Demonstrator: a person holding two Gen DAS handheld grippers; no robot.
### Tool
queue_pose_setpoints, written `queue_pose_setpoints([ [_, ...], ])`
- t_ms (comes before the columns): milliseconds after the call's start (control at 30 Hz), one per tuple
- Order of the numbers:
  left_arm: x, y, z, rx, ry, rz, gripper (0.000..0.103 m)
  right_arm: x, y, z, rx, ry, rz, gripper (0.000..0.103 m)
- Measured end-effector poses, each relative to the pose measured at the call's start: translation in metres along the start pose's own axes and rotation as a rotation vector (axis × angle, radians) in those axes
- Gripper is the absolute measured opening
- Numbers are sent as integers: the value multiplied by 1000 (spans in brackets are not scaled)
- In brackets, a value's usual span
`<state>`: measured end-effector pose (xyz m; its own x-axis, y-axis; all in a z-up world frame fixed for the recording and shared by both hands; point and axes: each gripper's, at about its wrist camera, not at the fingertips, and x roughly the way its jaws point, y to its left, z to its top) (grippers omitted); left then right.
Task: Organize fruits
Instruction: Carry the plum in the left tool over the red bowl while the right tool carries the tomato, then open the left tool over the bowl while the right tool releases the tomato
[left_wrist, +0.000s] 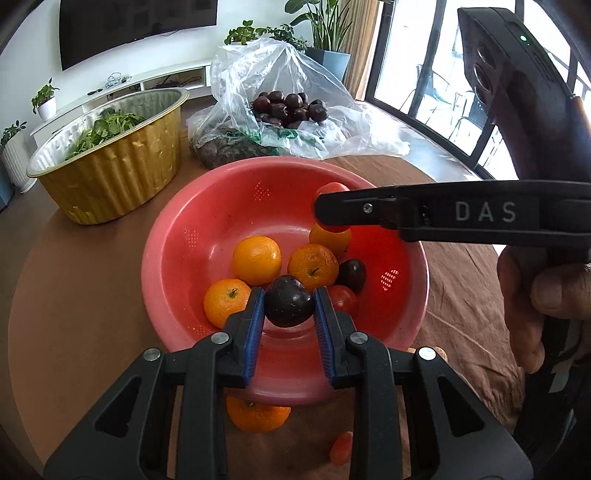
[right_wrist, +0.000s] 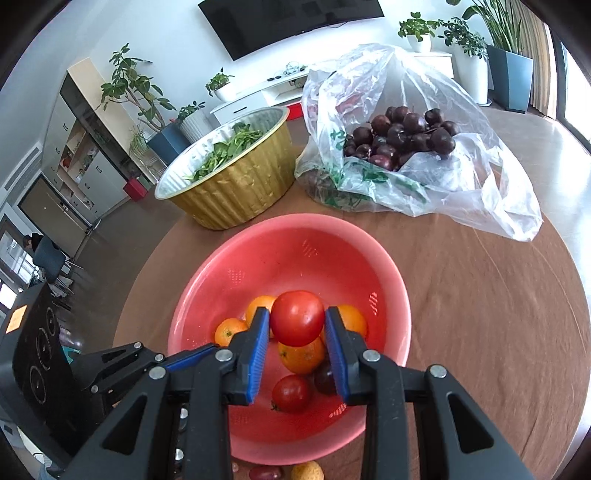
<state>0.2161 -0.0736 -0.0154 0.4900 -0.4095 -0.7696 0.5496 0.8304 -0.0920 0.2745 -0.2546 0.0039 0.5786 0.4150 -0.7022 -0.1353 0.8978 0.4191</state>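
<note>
One word, "DAS", on right gripper (left_wrist: 328, 208) arm. Left gripper (left_wrist: 289, 301) clamped on plum (left_wrist: 288, 301); right tilted down, pinching tomato (right_wrist: 297, 317) above red bowl (right_wrist: 258, 258).

Both tongs (left_wrist: 289, 301) (right_wrist: 297, 319) clamped, angled downward

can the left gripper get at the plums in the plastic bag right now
Probably not yet: the left gripper is already shut on a plum over the red bowl. The plastic bag lies open beyond the bowl.
</note>
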Motion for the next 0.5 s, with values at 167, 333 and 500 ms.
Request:
queue_pose_setpoints([
  [167, 12, 1, 1, 10, 11, 7, 25, 21, 4, 4, -30, 36, -19, 33],
  [333, 19, 1, 0, 11, 12, 12, 25, 31, 9, 7, -82, 42, -68, 33],
  [500, 20, 2, 1, 7, 6, 30, 25, 37, 15, 7, -134, 46, -115, 33],
])
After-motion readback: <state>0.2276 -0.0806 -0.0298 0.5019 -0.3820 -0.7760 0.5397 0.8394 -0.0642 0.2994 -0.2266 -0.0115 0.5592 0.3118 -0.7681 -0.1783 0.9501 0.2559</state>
